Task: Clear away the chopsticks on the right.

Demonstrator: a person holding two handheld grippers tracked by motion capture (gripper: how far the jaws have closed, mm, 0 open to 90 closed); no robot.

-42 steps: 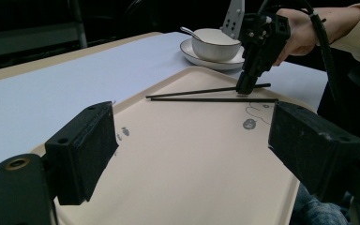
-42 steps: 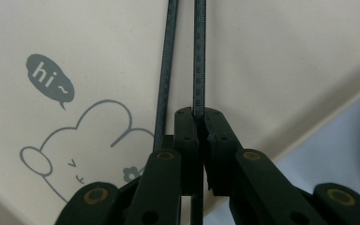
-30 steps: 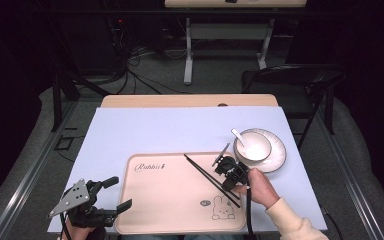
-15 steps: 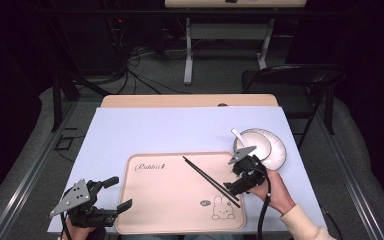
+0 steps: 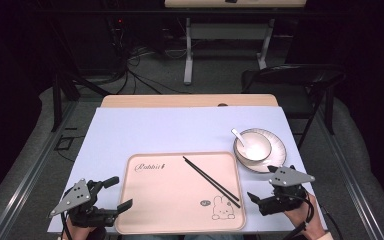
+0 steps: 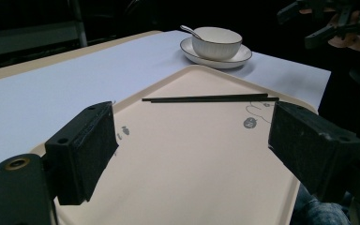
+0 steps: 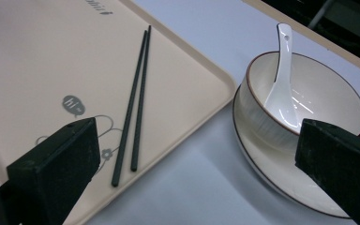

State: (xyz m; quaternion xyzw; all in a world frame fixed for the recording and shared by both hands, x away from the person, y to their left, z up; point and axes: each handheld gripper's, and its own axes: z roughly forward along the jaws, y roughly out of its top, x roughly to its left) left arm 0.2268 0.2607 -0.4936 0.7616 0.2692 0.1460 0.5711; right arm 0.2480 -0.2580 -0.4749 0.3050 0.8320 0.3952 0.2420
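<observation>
A pair of black chopsticks (image 5: pixel 211 181) lies slantwise on the right part of a beige tray (image 5: pixel 170 210) with a rabbit print. To the tray's right, a white bowl (image 5: pixel 253 145) with a white spoon (image 5: pixel 238 135) stands on a plate (image 5: pixel 277 152). My right gripper (image 5: pixel 269 184) hovers off the tray's right edge, just in front of the plate. Its jaws have just been opening and stand wide with nothing between them (image 7: pixel 199 159). My left gripper (image 5: pixel 119 192) is open at the tray's left front corner, aimed across the tray (image 6: pixel 192 140).
A pale blue cloth (image 5: pixel 160 130) covers the table, whose wooden back edge (image 5: pixel 190 100) shows beyond it. A dark folding chair (image 5: pixel 295 80) stands behind the table's right corner. Cables and a stand's legs lie on the floor farther back.
My right gripper drew back from the chopsticks' near end to the right, off the tray, and its jaws opened. The chopsticks stay on the tray. The left gripper has not moved.
</observation>
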